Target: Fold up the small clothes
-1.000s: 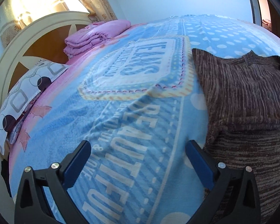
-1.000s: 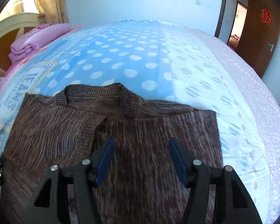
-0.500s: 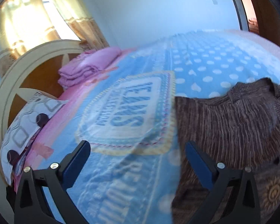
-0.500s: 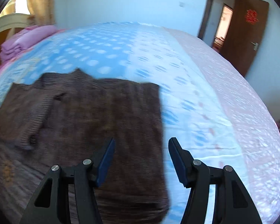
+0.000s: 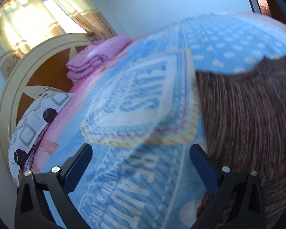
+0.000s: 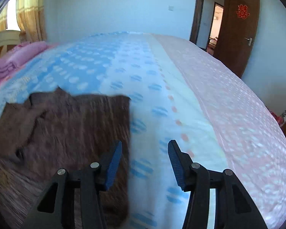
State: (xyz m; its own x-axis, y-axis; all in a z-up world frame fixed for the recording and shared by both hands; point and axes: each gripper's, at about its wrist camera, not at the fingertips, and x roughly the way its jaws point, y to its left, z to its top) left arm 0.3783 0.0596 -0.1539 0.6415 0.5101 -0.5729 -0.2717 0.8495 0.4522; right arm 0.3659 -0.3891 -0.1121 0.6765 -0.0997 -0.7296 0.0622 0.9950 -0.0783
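A brown knit sweater (image 6: 70,133) lies flat on the blue patterned bedspread (image 6: 114,72), with one sleeve folded in over its left side. It also shows in the left wrist view (image 5: 247,118), at the right. My left gripper (image 5: 141,156) is open and empty, above the bedspread (image 5: 143,181) just left of the sweater's left edge. My right gripper (image 6: 145,152) is open and empty, straddling the sweater's right edge, its left finger over the knit and its right finger over the bedspread.
Folded pink bedding (image 5: 99,55) lies by the cream headboard (image 5: 28,72), with a patterned pillow (image 5: 34,114) below it. A pink spread (image 6: 228,105) covers the bed's right side. A brown door (image 6: 236,32) stands open at the back right.
My right gripper has swung right, from over the sweater's middle to its right edge. My left gripper has lifted and tilted, staying left of the sweater. Both stay open.
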